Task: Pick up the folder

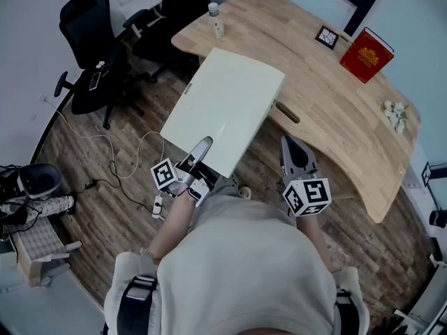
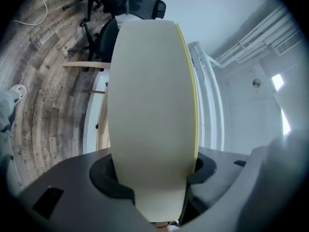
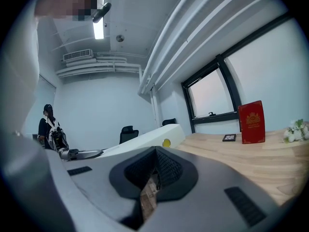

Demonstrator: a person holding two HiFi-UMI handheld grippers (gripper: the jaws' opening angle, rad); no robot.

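The folder (image 1: 223, 110) is a wide, pale cream board held up level over the desk's near edge and the floor. My left gripper (image 1: 200, 151) is shut on the folder's near edge, by the left corner. In the left gripper view the folder (image 2: 152, 105) fills the middle with a yellow rim on its right side, and the left gripper (image 2: 153, 178) has its dark pads pressed on both faces. My right gripper (image 1: 294, 152) hangs to the folder's right, apart from it. In its own view the right gripper (image 3: 153, 166) is shut on nothing, and the folder (image 3: 145, 141) shows edge-on at the left.
The curved wooden desk (image 1: 335, 96) carries a red book (image 1: 367, 54), a small marker card (image 1: 326, 37), a bottle (image 1: 216, 19) and white flowers (image 1: 396, 115). Black office chairs (image 1: 91, 54) and loose cables (image 1: 119, 166) occupy the wooden floor at left.
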